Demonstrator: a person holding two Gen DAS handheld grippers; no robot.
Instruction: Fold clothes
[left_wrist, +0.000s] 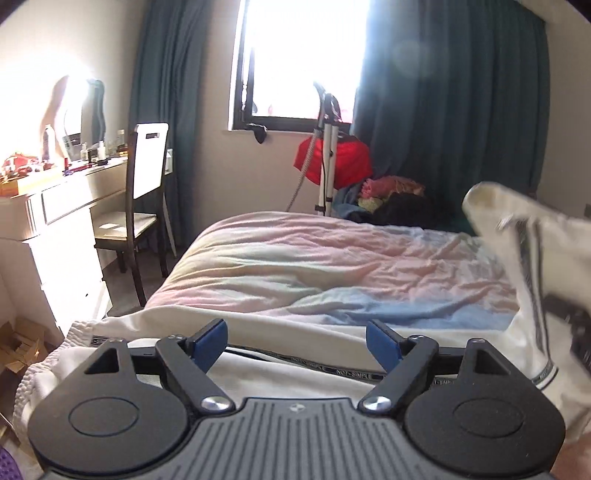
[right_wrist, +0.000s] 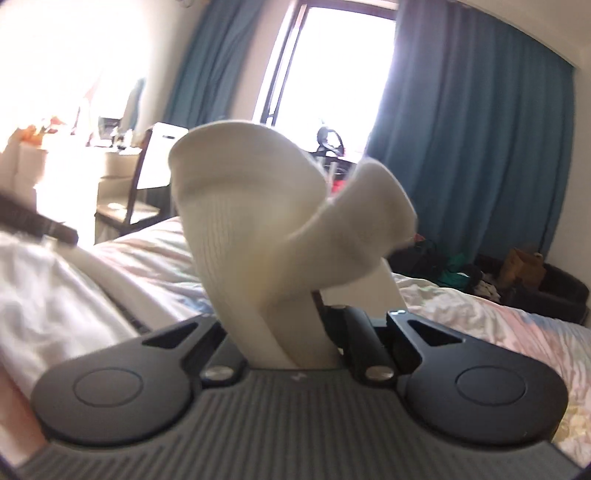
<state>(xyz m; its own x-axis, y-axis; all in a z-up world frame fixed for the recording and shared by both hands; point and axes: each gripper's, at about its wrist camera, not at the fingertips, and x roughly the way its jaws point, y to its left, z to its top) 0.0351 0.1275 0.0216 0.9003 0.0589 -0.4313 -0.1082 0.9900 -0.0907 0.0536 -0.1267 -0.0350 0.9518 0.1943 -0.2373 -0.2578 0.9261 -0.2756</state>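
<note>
The left gripper (left_wrist: 295, 341) hung with jaws apart and empty over cream trousers (left_wrist: 303, 373) at the near edge of the bed (left_wrist: 295, 258), while the right gripper (right_wrist: 314, 317), pointing slightly downward, clamped a raised ribbed cuff of the blurred garment.

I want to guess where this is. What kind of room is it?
Most likely a bedroom. There is a bed with a rumpled pastel cover, a dressing table crowded with bottles, and long teal curtains by the window.
</note>
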